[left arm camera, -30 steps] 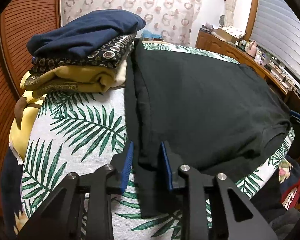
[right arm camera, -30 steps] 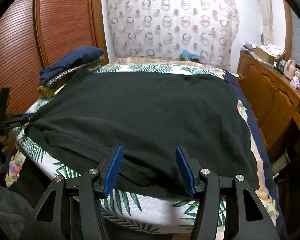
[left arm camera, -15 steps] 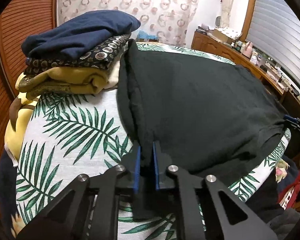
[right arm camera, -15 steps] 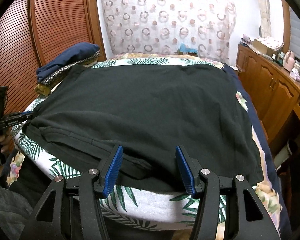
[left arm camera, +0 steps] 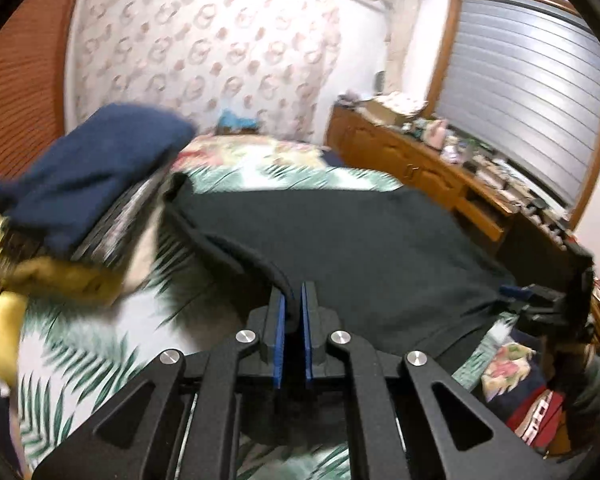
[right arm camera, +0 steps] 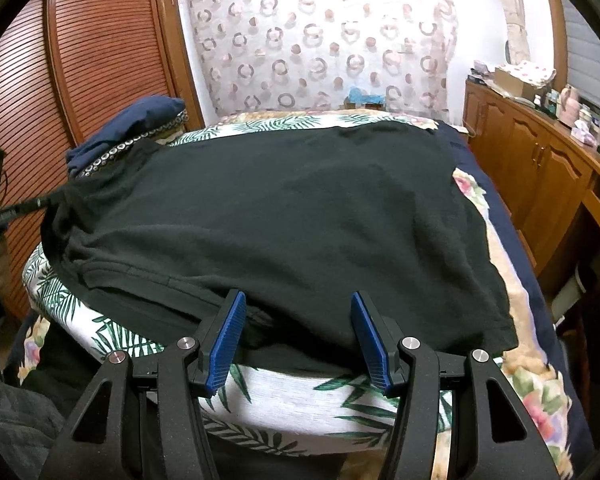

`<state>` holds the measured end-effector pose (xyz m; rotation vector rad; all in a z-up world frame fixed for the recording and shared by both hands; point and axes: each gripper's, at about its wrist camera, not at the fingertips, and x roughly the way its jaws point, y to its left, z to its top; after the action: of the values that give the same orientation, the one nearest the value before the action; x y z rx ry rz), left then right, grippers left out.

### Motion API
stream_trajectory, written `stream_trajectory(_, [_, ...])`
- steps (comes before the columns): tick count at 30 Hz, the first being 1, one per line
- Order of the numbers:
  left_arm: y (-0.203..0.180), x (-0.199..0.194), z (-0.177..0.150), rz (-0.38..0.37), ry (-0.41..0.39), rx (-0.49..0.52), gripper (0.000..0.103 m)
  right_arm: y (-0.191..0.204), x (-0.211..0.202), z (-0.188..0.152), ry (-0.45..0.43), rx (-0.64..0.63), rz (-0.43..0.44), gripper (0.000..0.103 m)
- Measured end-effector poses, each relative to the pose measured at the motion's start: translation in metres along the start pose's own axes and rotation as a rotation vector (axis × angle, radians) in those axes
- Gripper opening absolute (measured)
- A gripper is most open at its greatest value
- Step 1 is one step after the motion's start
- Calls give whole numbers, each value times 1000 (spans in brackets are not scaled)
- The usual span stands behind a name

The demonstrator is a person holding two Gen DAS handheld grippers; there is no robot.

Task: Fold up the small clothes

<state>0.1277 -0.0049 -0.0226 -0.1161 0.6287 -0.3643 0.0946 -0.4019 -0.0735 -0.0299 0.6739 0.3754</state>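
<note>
With our left gripper (left arm camera: 293,312) pinching the shirt (left arm camera: 360,248) edge near the stack (left arm camera: 88,184) and right gripper (right arm camera: 298,320) spread over the near hem, we judge the fold begun; next, carry that edge across.

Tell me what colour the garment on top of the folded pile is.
Navy blue; the top garment shows best in the left wrist view.

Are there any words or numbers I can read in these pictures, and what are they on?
None can be read for sure.
White lettering on the red and navy cloth at the lower right of the left wrist view: too blurred to read.
Small white print on the left tool, seen from the right wrist view: too small to read.
</note>
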Motion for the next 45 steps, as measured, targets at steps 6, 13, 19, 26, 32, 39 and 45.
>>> stream_trajectory(6, [-46,21,35,-85,-18,91,7,-5,-5,-5,-23,26,1,57])
stream_trajectory(13, [-103,59,77,-182,-11,169,7,-8,-13,-9,-57,40,-4,57])
stream_trajectory(19, [-157,79,106,-267,-10,232,7,-12,-20,-19,-75,59,-16,57])
stream_trajectory(26, [-211,92,129,-337,-1,293,7,-13,-31,-30,-94,92,-36,57])
stream_trajectory(32, [-228,120,125,-337,95,334,8,-9,-41,-40,-104,119,-52,57])
stream_trajectory(39, [-221,129,112,-297,106,368,41,-13,-40,-36,-100,139,-70,57])
stream_trajectory(45, [-184,135,112,-272,112,335,81,-14,-38,-26,-98,145,-87,57])
